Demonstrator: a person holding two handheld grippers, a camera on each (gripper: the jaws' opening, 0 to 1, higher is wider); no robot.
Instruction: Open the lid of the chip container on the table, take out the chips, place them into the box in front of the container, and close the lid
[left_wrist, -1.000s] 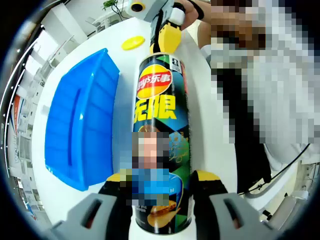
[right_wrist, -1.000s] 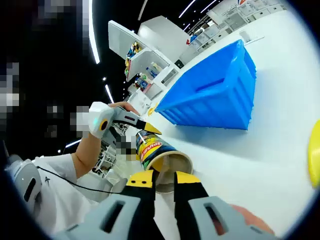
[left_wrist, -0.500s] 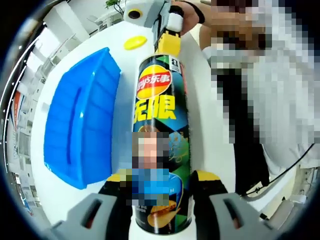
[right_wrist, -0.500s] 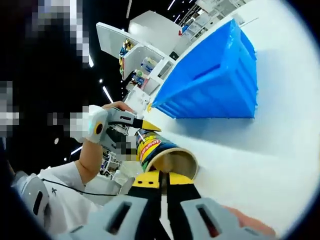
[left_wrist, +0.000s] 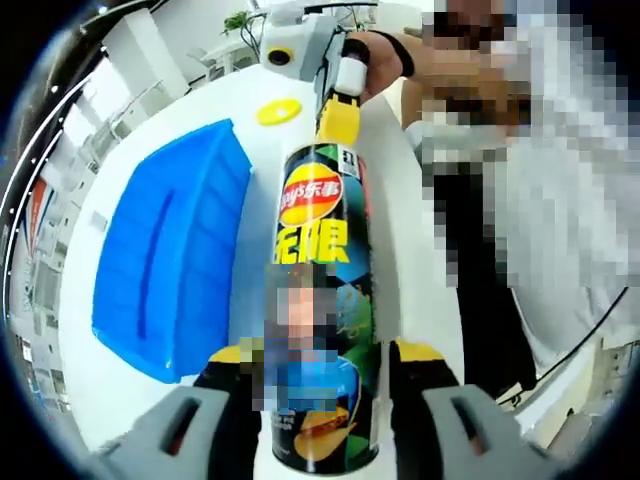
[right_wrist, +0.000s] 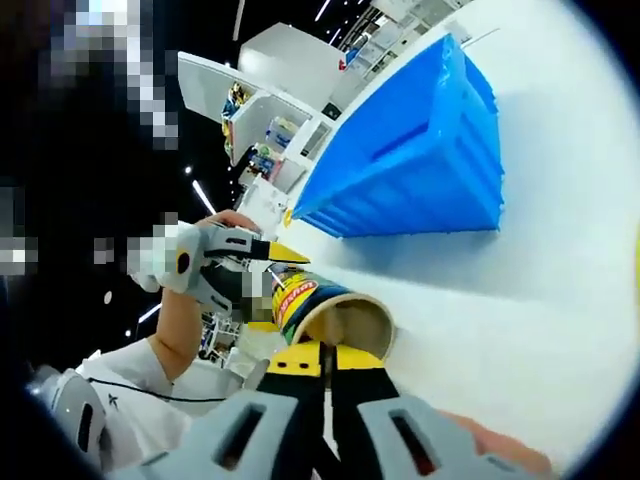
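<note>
1. White table runs under everything.
2. Blue box sits on it, just beside the chip container.
3. Chip container lies lengthwise between the 2 jaws of the left gripper, which are clamped on its lower body; its open mouth faces the right gripper.
4. Right gripper's jaws are pressed nearly together right at the container rim; can't tell if they pinch anything.
5. Yellow lid lies on the table past the container's far end.
</note>
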